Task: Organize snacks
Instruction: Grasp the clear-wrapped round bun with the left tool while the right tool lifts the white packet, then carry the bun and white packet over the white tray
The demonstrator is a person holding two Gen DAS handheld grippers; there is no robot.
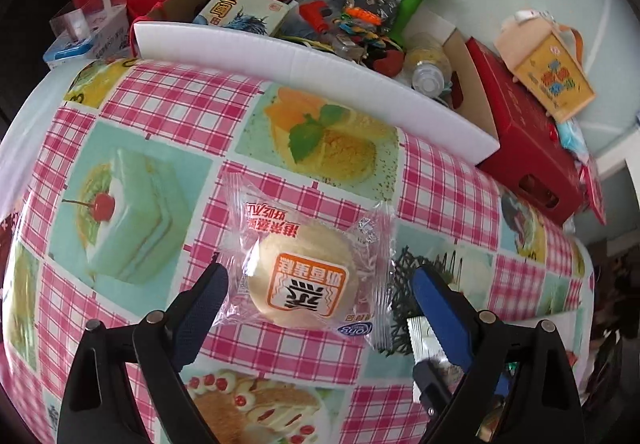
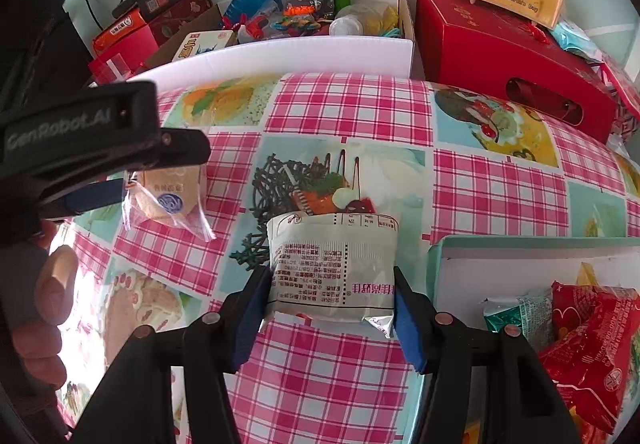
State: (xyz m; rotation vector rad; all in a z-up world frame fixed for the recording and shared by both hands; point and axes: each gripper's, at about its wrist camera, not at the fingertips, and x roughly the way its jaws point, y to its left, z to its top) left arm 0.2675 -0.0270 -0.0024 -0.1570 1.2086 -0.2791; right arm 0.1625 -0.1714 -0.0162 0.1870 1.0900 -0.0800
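The left gripper (image 1: 320, 284), jaws open, straddles a wrapped bun (image 1: 304, 276) on the checked tablecloth (image 1: 168, 103). The right gripper (image 2: 330, 304) clamps a silver snack packet (image 2: 332, 268); the snack box (image 2: 500, 244) lies at its three o'clock.

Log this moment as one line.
left gripper: open around bun packet | right gripper: shut on silver packet | snack box: beside it

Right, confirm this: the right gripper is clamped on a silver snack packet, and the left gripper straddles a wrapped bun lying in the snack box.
Wrong in one respect: the wrapped bun lies on the checked tablecloth, not in the snack box, as the left wrist view shows. The right gripper does clamp the silver snack packet; the left gripper straddles the bun.
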